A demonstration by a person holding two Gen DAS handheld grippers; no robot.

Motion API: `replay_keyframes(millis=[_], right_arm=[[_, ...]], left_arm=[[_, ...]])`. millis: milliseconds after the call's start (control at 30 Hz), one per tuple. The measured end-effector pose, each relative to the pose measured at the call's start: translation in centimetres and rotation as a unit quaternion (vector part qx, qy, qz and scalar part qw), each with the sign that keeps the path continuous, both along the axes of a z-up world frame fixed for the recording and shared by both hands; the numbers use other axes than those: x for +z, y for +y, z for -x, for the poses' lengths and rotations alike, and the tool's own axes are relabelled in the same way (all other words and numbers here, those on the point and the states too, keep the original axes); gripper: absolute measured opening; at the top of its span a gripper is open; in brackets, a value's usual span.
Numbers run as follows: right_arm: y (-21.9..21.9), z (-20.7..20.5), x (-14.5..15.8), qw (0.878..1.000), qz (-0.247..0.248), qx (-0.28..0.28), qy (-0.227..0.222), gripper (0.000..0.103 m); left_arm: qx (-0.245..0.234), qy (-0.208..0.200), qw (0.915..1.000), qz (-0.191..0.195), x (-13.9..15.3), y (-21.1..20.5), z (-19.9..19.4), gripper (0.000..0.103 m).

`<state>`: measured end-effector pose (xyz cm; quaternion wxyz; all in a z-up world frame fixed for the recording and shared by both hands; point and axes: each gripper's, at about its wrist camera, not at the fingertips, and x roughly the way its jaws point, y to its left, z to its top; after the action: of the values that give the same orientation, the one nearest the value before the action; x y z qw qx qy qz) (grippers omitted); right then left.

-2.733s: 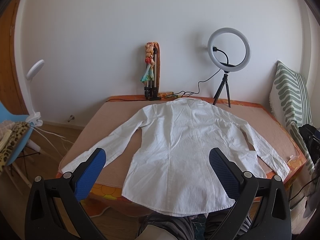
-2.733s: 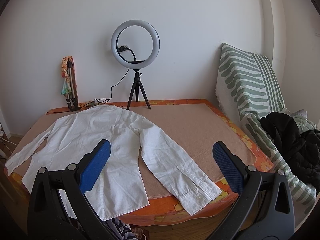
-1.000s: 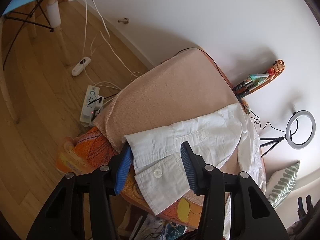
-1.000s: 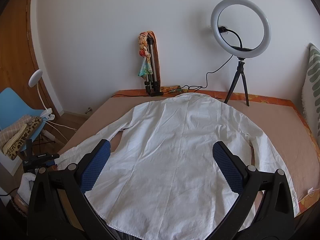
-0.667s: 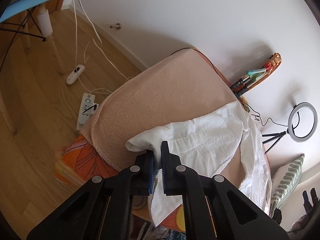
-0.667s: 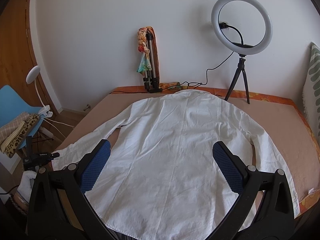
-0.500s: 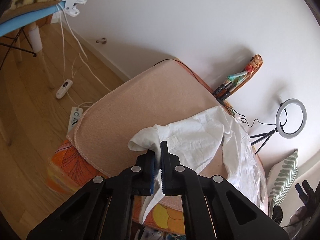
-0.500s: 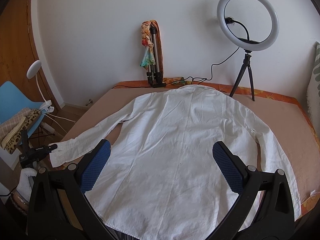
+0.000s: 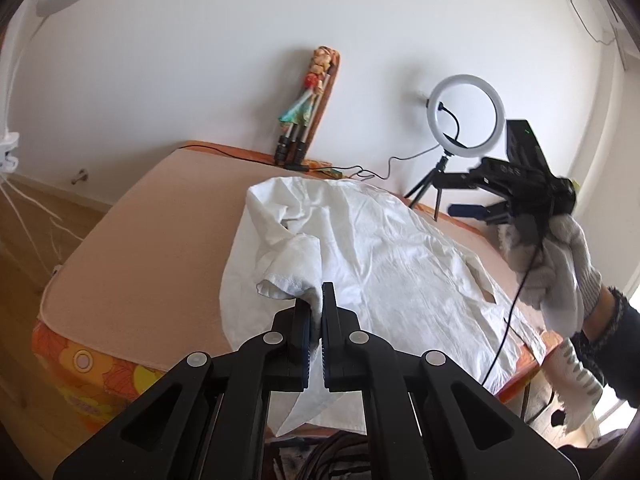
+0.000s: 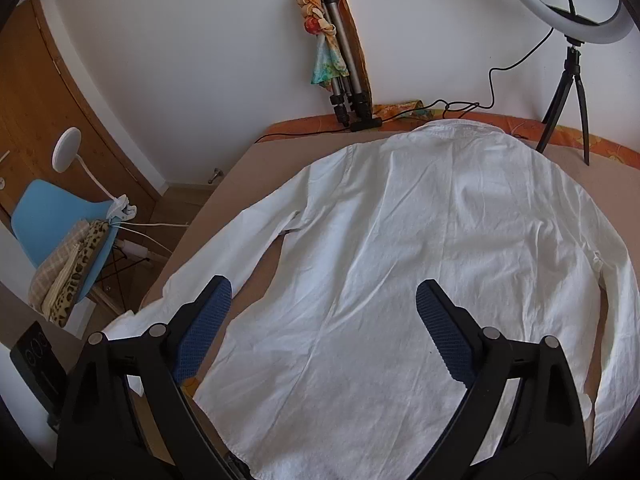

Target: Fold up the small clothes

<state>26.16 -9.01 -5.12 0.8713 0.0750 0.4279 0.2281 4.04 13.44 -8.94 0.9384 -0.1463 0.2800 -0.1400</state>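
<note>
A white long-sleeved shirt (image 10: 432,264) lies back-up on the table's tan cloth (image 9: 132,248). My left gripper (image 9: 317,312) is shut on the cuff of the shirt's left sleeve (image 9: 292,264) and holds it lifted over the shirt's body (image 9: 400,264). In the right wrist view that sleeve (image 10: 240,240) runs down left to the table edge. My right gripper (image 10: 324,320) is open and empty, hovering over the shirt's lower back; it also shows at the right of the left wrist view (image 9: 516,196), held by a gloved hand.
A ring light on a tripod (image 9: 464,120) and a folded tripod with a scarf (image 10: 340,68) stand at the table's back edge, with cables. A blue chair with clothes (image 10: 68,232) and a clip lamp (image 10: 68,152) stand left on the floor.
My left gripper has carried the sleeve cuff up and inward from the table's left corner over the shirt. My right gripper has dropped lower and closer to the shirt's back.
</note>
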Motion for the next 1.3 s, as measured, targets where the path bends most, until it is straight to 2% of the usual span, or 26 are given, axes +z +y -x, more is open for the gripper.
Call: replay_keyframes(millis=[133,267,400,500,633,700,733,800,833,867,967,1067,1133,1233,1300], right_arm=[[1.7,-5.7,-1.9,0.997,-0.046,0.014,0.064,0.087],[4.1,-10.2,-4.7,0.994,-0.045,0.012,0.1,0.085],[6.0,-13.6,-8.0,0.987,-0.058,0.001,0.149,0.076],[7.3,-15.5,-9.5,0.986,-0.045,-0.004,0.16,0.074],[8.9,-17.2,-10.6,0.983,-0.055,0.0,0.175,0.064],[9.9,-17.9,-11.0,0.983,-0.049,0.006,0.177,0.057],[10.4,-18.1,-11.1,0.983,-0.04,0.011,0.176,0.049],[11.1,-18.3,-11.3,0.984,-0.025,0.016,0.174,0.032],[11.4,-18.4,-11.4,0.984,-0.026,0.018,0.173,0.014],[11.6,-18.5,-11.5,0.984,-0.026,0.021,0.174,0.007],[11.7,-18.4,-10.5,0.987,-0.011,0.021,0.156,0.003],[11.3,-17.7,-7.9,0.993,-0.007,0.028,0.111,0.003],[9.9,-17.8,-7.0,0.995,-0.002,0.008,0.096,0.003],[7.8,-17.9,-7.8,0.995,0.018,-0.023,0.099,0.003],[6.7,-17.8,-9.0,0.993,0.008,-0.019,0.116,0.003]], left_arm=[[-0.045,0.001,0.9987,-0.021,-0.1,-3.4,0.7,0.003],[-0.065,0.003,0.9977,-0.022,-0.5,-4.8,1.1,0.003],[-0.064,0.004,0.9978,-0.017,-0.6,-5.1,1.2,0.003],[-0.061,0.002,0.998,-0.016,-0.7,-4.7,0.7,0.003],[-0.064,0.004,0.9977,-0.023,-0.9,-4.9,0.8,0.003],[-0.066,-0.001,0.9972,-0.034,-1.0,-5.4,0.9,0.003],[-0.068,-0.002,0.9969,-0.038,-1.1,-5.6,0.8,0.003],[-0.074,0.002,0.9963,-0.044,-1.4,-6.0,0.8,0.003],[-0.076,0.004,0.9959,-0.049,-1.5,-6.2,0.7,0.003],[-0.078,0.005,0.9953,-0.057,-1.7,-6.4,0.8,0.003],[-0.083,0.003,0.9932,-0.081,-2.0,-7.0,1.0,0.003],[-0.085,0.003,0.9918,-0.096,-2.5,-7.5,1.1,0.003],[-0.086,0.007,0.9913,-0.099,-3.1,-7.7,0.9,0.003],[-0.091,0.017,0.9894,-0.112,-4.0,-8.1,0.9,0.003],[-0.096,0.022,0.9873,-0.125,-4.3,-8.6,1.2,0.004]])
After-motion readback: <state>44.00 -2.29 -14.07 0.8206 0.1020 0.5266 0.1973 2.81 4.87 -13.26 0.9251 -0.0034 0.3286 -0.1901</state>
